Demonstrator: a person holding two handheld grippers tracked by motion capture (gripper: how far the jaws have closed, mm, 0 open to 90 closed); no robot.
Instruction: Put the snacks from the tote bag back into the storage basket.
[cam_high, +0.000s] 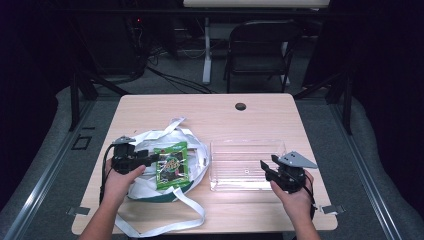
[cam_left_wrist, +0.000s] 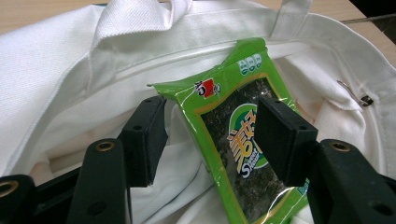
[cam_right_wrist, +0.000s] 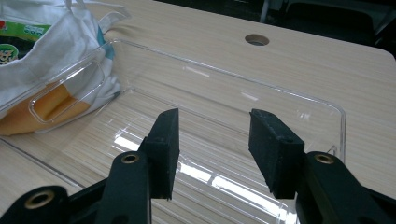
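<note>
My left gripper (cam_high: 150, 158) sits over the white canvas tote bag (cam_high: 150, 137) at the left of the light wooden table (cam_high: 200, 107). Its black jaws stand apart, one on each side of the green plastic seaweed snack packet (cam_left_wrist: 238, 140) that lies tilted in the mouth of the bag. In the left gripper view one jaw overlaps the packet's printed face and the other stands just off the packet's left edge, over the white cloth, so the pads are not pressing on it. The bag's long white straps (cam_high: 165, 227) trail toward the table's near edge.

My right gripper (cam_right_wrist: 212, 149) hovers at the near right corner of the clear rectangular plastic bin (cam_right_wrist: 322, 105), jaws spread with nothing between them. The bin stands just beside the bag, and through its clear wall in the right gripper view I see white cloth and something orange.
</note>
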